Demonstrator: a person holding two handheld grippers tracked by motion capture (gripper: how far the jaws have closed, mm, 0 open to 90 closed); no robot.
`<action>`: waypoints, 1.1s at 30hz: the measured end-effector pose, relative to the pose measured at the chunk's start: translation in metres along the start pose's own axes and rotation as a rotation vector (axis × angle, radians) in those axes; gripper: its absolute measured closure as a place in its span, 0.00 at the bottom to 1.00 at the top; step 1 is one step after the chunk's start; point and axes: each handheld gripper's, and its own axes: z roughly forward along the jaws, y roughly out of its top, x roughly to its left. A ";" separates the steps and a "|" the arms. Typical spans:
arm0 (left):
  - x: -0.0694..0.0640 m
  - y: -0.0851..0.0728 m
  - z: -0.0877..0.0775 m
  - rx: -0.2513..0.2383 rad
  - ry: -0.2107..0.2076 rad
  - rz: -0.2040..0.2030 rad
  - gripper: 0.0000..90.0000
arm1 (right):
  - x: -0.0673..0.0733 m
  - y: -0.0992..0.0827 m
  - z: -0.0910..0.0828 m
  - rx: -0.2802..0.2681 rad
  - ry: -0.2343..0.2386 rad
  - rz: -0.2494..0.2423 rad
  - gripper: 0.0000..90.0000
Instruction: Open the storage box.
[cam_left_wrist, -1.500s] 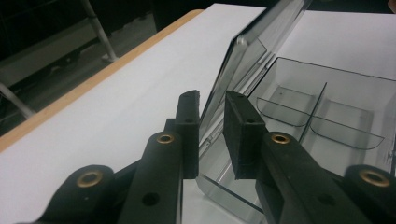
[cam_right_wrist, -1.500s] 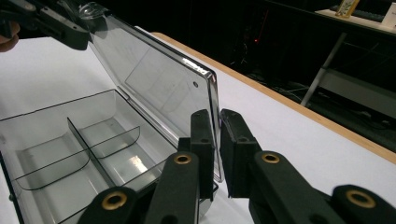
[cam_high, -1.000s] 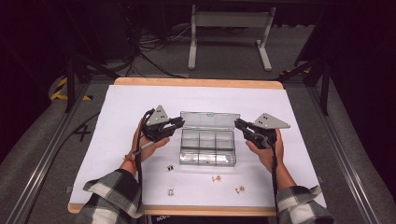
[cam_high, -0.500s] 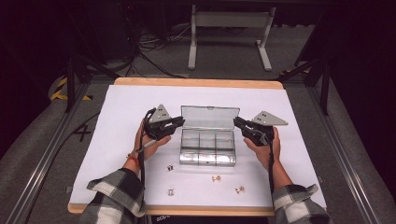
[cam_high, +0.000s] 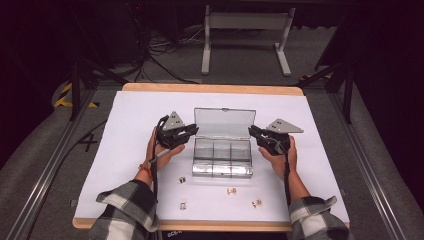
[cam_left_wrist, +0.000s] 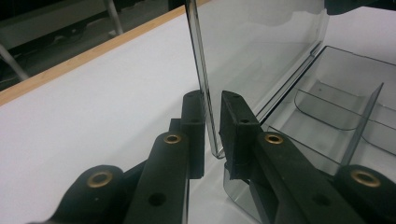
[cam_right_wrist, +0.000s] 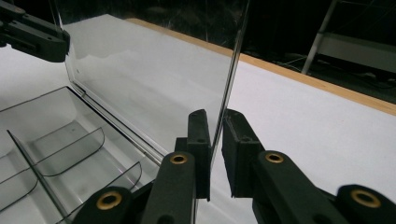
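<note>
A clear plastic box sits in the middle of the white table, w/ its lid standing up at the far side. The box's long side runs left to right, so 1 lid end edge faces each hand.

The left gripper is at the lid's left end. In the left gripper view the lid edge stands between the 2 black jaws. The jaws are narrow but a thin gap shows each side, so it's around the edge, not squeezing it yet, I think.

The right gripper is at the lid's right end. In the right gripper view the lid edge also goes down between the jaws. 1 jaw looks to touch it; the other has a small gap. Can't tell if it grips for sure.

Both hands are equally near. The lid can tip toward the person to shut, or away.

4 small bits lie on the table in front of the box, apart from it. The box's compartments look empty.

No words or brands to read.
</note>
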 end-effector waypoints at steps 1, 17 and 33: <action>-0.001 0.000 0.001 -0.001 -0.003 -0.016 0.89 | 0.000 -0.001 0.001 0.004 -0.001 0.001 0.91; 0.000 -0.003 0.010 0.037 0.020 -0.032 0.86 | -0.003 -0.007 0.011 0.039 -0.004 0.029 0.88; 0.002 -0.008 0.016 0.065 0.015 -0.047 0.81 | -0.006 -0.013 0.017 0.071 0.018 0.067 0.81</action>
